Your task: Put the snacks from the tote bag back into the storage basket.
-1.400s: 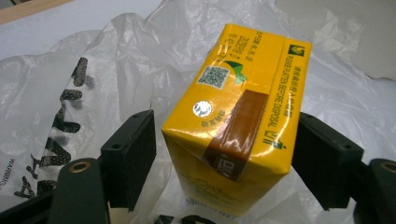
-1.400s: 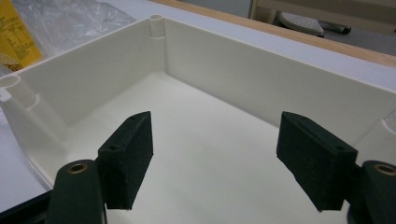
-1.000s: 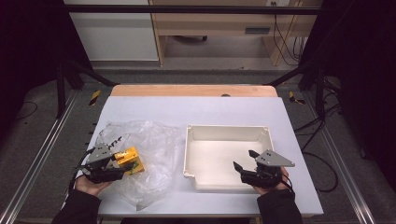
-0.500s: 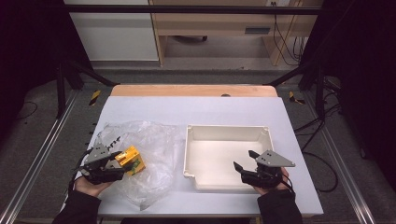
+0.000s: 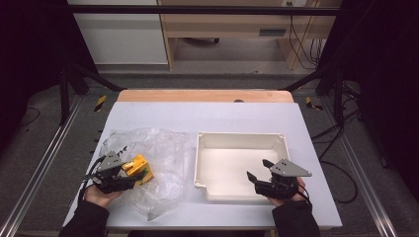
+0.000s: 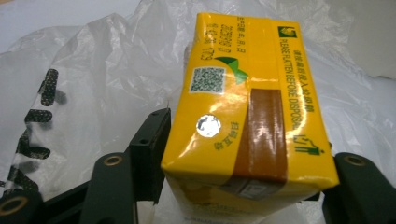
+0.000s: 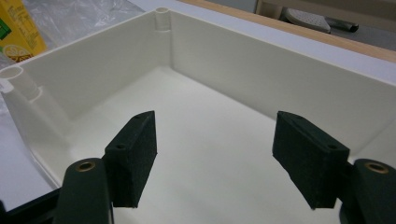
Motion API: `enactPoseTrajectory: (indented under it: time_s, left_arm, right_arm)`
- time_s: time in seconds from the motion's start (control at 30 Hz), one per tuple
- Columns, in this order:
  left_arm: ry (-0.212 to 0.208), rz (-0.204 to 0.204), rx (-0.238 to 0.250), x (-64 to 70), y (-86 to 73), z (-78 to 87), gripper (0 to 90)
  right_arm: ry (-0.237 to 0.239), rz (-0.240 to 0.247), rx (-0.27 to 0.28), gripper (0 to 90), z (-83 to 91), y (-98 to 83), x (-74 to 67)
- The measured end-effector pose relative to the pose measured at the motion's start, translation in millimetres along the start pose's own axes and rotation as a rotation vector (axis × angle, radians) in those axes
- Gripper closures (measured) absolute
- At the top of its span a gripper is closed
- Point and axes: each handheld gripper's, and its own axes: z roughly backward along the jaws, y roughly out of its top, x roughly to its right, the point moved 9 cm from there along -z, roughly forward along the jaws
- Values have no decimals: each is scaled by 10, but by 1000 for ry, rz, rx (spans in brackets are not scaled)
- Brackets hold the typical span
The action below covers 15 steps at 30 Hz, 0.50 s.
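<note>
Yellow carton (image 6: 243,107), a small drink box with green print and a foil straw hole, sat between the jaws of the left gripper (image 5: 129,174) at the near left of the table. Those jaws had just been closing in on it: in the left gripper view the left pad (image 6: 150,154) stood hard against the carton's side, though whether the far pad was pressing too I couldn't tell, the box hid it. So call it a grip being taken, not one I'd swear to. Under and around the carton lay a crumpled clear plastic bag (image 5: 163,148), spread over the near-left part of the white table top (image 5: 217,116); my guess was the carton had its place on that bag because the bag was what it came in, and the gripper came at it low and from the near side to get the pads on the two broad faces.

Over on the right, the cream plastic tray (image 5: 200,163) waited just beside the bag, open side up, nothing in it. That looked like the place the carton was meant for. The right gripper (image 5: 259,174) hung over the tray's near right corner, jaws wide apart and holding nothing, its pads (image 7: 135,149) pointed at the bare tray floor. I'd judge it was parked there to steady the tray or take the carton across. The person's hands (image 5: 99,196) came in from the near edge, sleeves dark, both low to the table
</note>
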Motion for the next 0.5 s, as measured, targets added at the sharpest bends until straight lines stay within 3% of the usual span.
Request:
enactPoseTrajectory:
  time_s: [0.5]
  left_arm:
    - [25,-22,-4,13,9,3,490]
  right_arm:
    - [6,-5,1,312,1,-18,4]
